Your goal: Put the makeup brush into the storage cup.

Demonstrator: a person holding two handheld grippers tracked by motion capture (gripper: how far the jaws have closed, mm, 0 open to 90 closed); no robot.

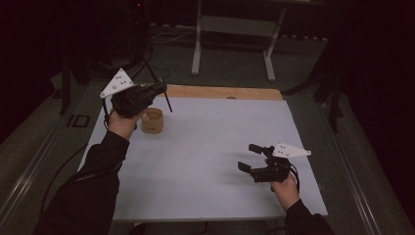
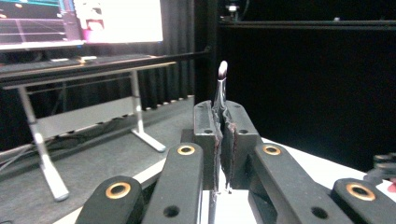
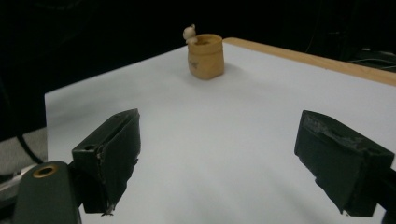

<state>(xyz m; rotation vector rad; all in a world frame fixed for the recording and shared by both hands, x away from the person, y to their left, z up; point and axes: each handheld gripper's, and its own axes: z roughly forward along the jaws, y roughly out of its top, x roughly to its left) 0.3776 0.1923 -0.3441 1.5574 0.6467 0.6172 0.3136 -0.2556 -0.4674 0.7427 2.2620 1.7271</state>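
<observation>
A thin dark rod-like tool (image 1: 168, 101) with a rounded pale tip (image 2: 222, 70) is clamped in my left gripper (image 1: 159, 88), which is shut on it and held above the table's far left. In the left gripper view the tool stands up between the closed jaws (image 2: 223, 116). Just below and to the right of that hand sits a small tan cup (image 1: 152, 120), which has a small pale knob at its rim (image 3: 189, 32) in the right gripper view. My right gripper (image 1: 248, 157) hovers low over the near right of the table, open and holding nothing (image 3: 224, 140), facing the cup (image 3: 205, 56).
The table (image 1: 215, 142) is covered in white, with a wooden strip (image 1: 225, 92) along its far edge. A metal desk frame (image 1: 235, 29) stands on the floor beyond. Cables trail on the floor at left. A lit screen (image 2: 93, 21) stands on that desk.
</observation>
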